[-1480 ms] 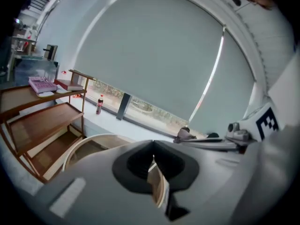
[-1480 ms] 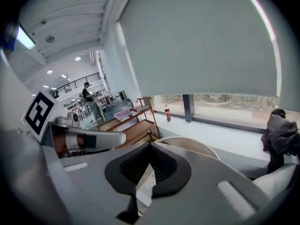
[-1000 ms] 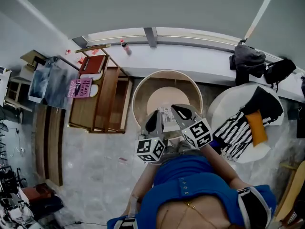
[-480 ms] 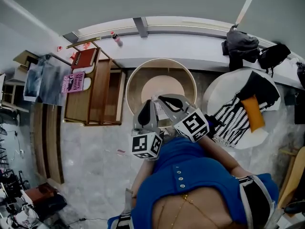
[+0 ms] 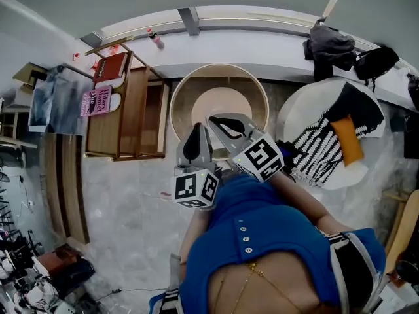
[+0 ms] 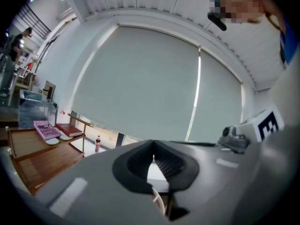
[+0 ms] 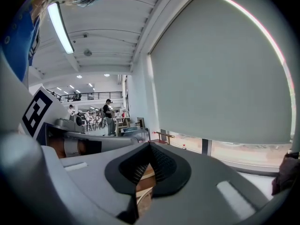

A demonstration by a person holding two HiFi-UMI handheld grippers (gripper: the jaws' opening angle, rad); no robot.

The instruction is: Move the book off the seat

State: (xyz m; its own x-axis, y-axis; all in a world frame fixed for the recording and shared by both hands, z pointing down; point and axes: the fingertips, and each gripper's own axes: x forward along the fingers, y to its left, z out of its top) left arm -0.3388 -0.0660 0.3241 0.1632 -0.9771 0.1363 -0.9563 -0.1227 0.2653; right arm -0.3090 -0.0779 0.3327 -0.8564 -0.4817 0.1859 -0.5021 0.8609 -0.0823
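Wood shelf (image 5: 141,120) at far left of the head view, with a red book (image 5: 110,67) up at its top corner and a pink book (image 5: 97,101) just below it. A small bottle (image 5: 156,39) stands on the ledge above, upper left of centre.

Centre frame now: the round wooden seat (image 5: 188,103), and its pale cushion shows bare. Right at its lower edge, both tools are side by side. The left gripper (image 5: 198,128) has its jaws pressed together at the tips. In its own view a white sliver shows just behind those tips, and I cannot tell whether that is the book or whether it is pinched. The right gripper (image 5: 213,120), just beside it, is closed tight too. Only wood-coloured strips show through the gap behind its tips.

As for the book, I cannot pick it out for certain. It is not lying out on the open cushion, and the two tools cover the seat's lower edge.

Below them is the person's blue shirt (image 5: 262,221). Over on the right, a white round table (image 5: 294,129) carries a striped cloth (image 5: 317,152). Dark bags (image 5: 330,48) sit on the ledge at upper right.
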